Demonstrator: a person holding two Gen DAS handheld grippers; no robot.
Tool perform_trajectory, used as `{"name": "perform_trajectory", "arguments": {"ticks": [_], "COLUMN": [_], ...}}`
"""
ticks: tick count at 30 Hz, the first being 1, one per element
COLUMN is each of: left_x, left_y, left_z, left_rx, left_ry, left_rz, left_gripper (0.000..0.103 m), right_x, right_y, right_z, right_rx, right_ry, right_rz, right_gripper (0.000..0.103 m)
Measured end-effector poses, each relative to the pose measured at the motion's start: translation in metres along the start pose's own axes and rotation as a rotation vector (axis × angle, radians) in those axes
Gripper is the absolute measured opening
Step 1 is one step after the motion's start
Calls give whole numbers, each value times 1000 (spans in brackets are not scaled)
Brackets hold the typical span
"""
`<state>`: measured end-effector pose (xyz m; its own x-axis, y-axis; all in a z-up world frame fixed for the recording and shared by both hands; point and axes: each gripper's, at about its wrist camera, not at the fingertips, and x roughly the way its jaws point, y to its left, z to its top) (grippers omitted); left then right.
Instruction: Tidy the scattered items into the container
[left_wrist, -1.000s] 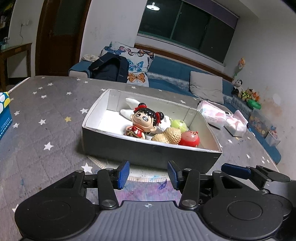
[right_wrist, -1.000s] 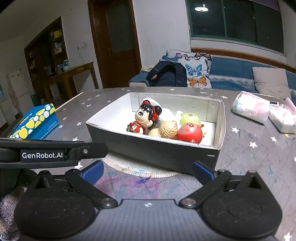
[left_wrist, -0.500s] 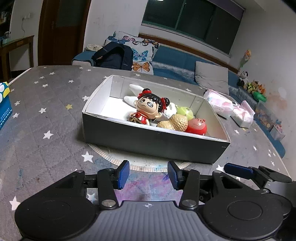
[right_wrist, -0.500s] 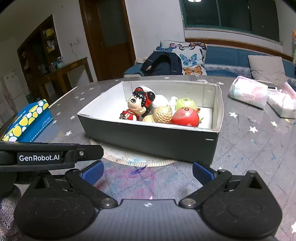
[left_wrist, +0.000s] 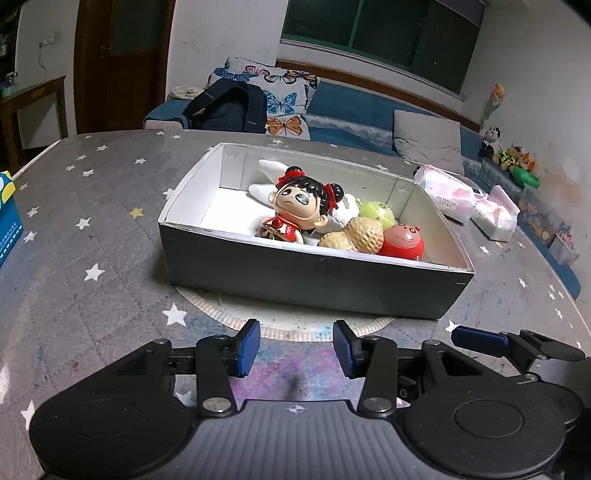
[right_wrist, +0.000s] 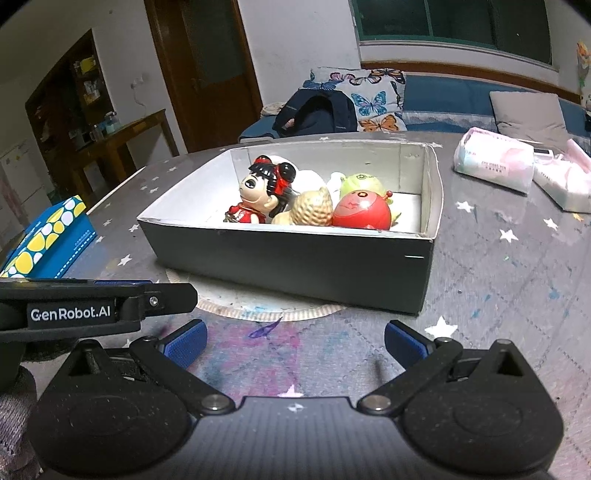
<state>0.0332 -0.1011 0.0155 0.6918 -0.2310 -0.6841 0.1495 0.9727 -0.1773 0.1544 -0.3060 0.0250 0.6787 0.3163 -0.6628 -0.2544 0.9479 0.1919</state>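
Left wrist view: we see the box (left_wrist: 314, 284) on the table (left_wrist: 92, 229) holding a doll (left_wrist: 299, 206), peanut (left_wrist: 356, 236) and red toy (left_wrist: 402, 242); its long axis runs left-right. Our left gripper (left_wrist: 296, 349), jaws just narrowing, holds nothing.

Right wrist view: the same box (right_wrist: 295, 258), doll (right_wrist: 258, 192) facing left; our right gripper (right_wrist: 295, 341) gapes wide, empty.

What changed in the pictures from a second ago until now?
Not much. The left gripper has just been closing a little, with nothing between its pads. The right gripper is wide open and empty, as before. The doll, peanut and red toy lie in the box as they did.
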Motion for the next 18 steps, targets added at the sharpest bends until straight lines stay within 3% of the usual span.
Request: {"name": "perform_trajectory", "arguments": {"ticks": [18], "left_x": [16], "left_y": [-3], "left_z": [1], "left_rx": [31], "left_ry": [16], "left_rz": [43], "left_gripper": [45], "right_x": [15], "right_y": [-1], "right_z": [2], "right_rx": [-21], "right_ry": [15], "right_rz": [21], "right_gripper": [103]}}
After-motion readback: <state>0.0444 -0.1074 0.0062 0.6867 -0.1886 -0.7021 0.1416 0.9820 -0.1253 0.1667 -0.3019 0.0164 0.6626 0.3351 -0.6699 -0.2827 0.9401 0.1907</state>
